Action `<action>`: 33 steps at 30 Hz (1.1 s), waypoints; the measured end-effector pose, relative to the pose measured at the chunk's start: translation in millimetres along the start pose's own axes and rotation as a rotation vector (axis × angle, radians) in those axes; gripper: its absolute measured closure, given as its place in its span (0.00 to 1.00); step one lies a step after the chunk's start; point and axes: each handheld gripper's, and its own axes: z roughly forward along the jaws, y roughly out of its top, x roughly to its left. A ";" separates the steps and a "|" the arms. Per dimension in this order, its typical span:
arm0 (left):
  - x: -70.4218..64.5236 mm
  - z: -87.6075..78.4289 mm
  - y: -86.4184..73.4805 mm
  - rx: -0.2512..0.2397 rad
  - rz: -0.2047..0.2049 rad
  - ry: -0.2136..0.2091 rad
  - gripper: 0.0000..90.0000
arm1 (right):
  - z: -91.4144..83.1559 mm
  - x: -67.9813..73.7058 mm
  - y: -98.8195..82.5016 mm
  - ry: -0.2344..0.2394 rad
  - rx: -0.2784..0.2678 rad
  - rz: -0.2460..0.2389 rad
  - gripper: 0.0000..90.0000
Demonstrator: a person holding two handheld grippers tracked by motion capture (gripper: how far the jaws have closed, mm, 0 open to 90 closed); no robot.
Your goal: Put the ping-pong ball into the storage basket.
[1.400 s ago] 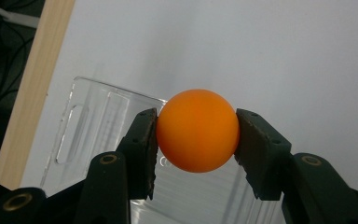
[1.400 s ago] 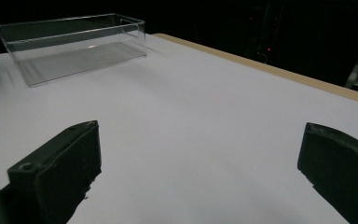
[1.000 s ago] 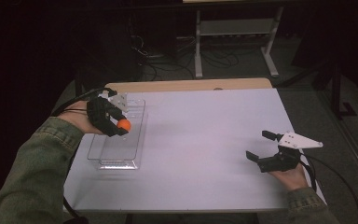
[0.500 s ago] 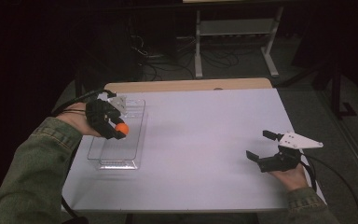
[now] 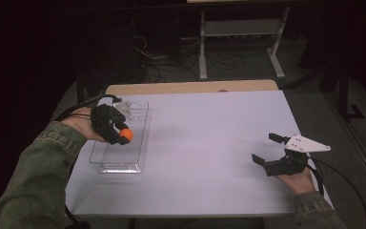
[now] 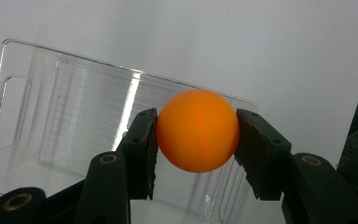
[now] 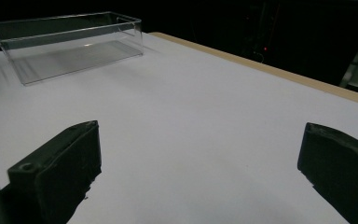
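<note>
— What is laid out on the white table (image 5: 205,143)?

— One clear plastic bin (image 5: 119,157) is set near its left edge, and one orange ball (image 6: 198,130) is counted; nothing else is seen on the top.

— Where is the ball kept?

— It is pinched between the jaws of the left gripper (image 5: 116,136), held above the bin's open top.

— And the right gripper (image 5: 271,155)?

— It is rested near the right edge, jaws spread wide and empty.

— Which step is judged in hand?

— Probably placing into the bin. A lowering and a release are called for next.
</note>
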 end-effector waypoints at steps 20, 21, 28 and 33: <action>0.8 18.0 -2.0 0.017 -0.005 -0.028 0.56 | -1.2 0.0 0.3 -0.002 -0.006 -0.003 0.00; 0.5 19.3 -1.9 0.020 -0.004 -0.032 0.56 | -1.2 0.0 0.3 -0.001 -0.006 -0.002 0.00; 0.0 26.1 -2.5 0.028 -0.011 -0.038 0.56 | -1.3 0.1 0.3 -0.001 -0.005 -0.004 0.00; -0.3 31.7 -3.3 0.022 -0.005 -0.051 0.56 | -1.5 0.0 0.3 -0.003 -0.005 -0.004 0.00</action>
